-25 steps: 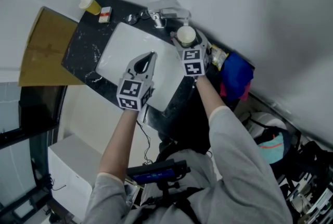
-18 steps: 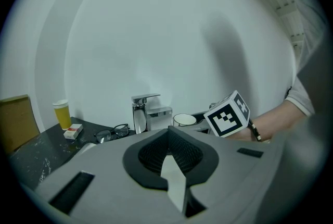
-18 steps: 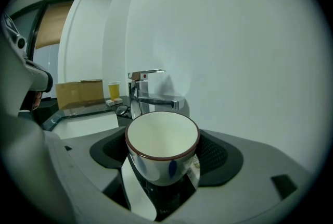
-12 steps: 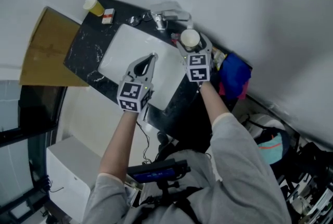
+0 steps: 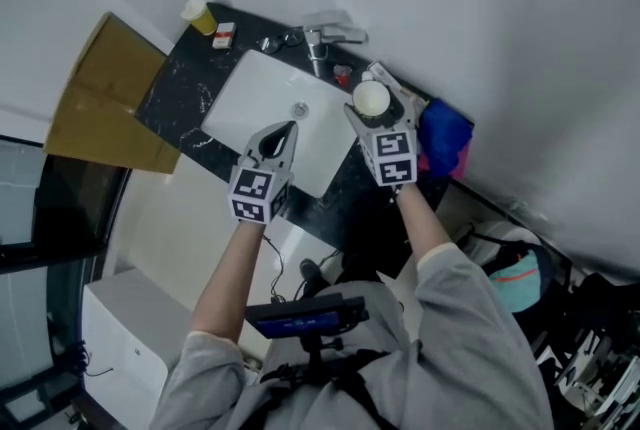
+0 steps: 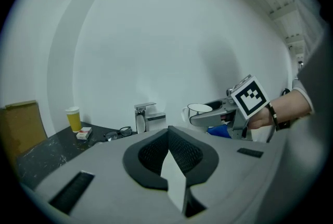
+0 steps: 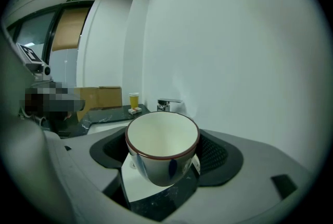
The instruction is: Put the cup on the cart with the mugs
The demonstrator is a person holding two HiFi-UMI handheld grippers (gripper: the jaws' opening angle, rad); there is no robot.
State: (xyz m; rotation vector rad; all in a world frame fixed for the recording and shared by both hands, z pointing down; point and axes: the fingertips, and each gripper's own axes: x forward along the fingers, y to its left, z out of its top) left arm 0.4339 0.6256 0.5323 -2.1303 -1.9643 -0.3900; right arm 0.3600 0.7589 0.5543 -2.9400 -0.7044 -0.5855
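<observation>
We counted two grippers and one cup between them: the right gripper (image 5: 374, 106) clasped a single cup (image 7: 162, 140) by its sides, upright and clear of the counter, white inside with a dark red rim and a grey outer wall carrying dark marks. In the head view that cup hung over the black counter (image 5: 175, 88), between the one white basin (image 5: 255, 108) and a blue cloth (image 5: 445, 133), just beside the one tap (image 5: 320, 28). The left gripper (image 5: 283, 133) held nothing, its jaws pressed together at the tips, and it hovered over the basin's near edge. Each gripper bore one marker cube, two in all. At the counter's far left end we counted one yellow paper cup (image 5: 200, 15), one small box (image 5: 224, 35) beside it and one pair of glasses (image 5: 272, 44) nearer the tap. One small red thing (image 5: 343, 75) lay by the tap; we could not make out what it was. One sheet of brown cardboard (image 5: 105, 98) stood against the counter's left end
</observation>
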